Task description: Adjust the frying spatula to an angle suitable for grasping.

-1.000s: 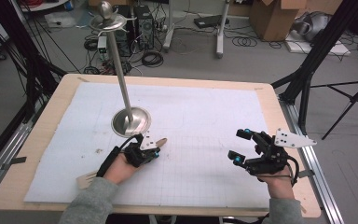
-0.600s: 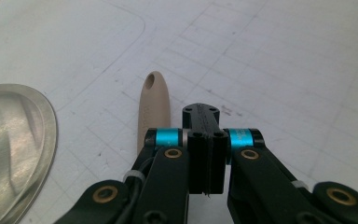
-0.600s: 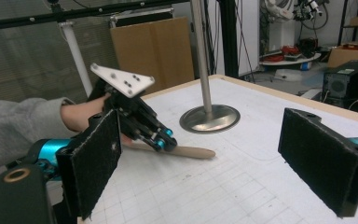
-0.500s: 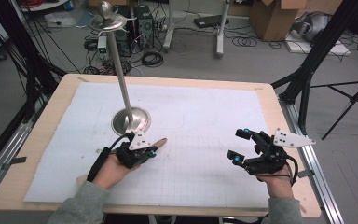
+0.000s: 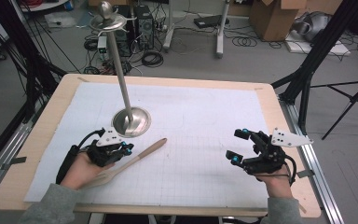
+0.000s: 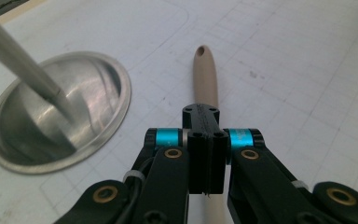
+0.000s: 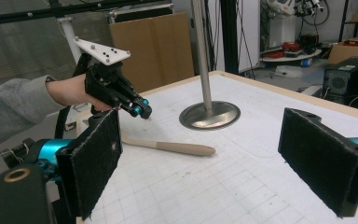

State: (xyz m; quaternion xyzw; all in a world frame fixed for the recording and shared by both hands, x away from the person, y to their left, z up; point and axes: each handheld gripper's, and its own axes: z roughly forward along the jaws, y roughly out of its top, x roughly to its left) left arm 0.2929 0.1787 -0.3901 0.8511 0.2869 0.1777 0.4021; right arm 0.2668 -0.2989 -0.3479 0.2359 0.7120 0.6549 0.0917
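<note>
A wooden spatula point(image 5: 135, 157) lies flat on the white gridded mat, its handle end pointing toward the metal stand point(image 5: 130, 122). My left gripper point(image 5: 127, 149) hovers just over the spatula, jaws shut with nothing between them. In the left gripper view the handle point(image 6: 205, 74) runs under the closed left gripper point(image 6: 205, 140). The right gripper view shows that left gripper point(image 7: 140, 111) slightly above the spatula point(image 7: 177, 148). My right gripper point(image 5: 237, 144) rests at the mat's right side, open and empty, its right gripper point(image 7: 209, 158) pads wide apart.
The stand's round base point(image 6: 60, 116) sits close left of the spatula handle, and its thin pole point(image 5: 121, 74) leans up to a top dish point(image 5: 106, 21). The wooden table edge point(image 5: 177, 211) runs along the front. Floor cables and tripods surround the table.
My left hand has drawn back toward the front left, uncovering the length of the spatula, which stays in place on the mat. The right gripper has not moved.
</note>
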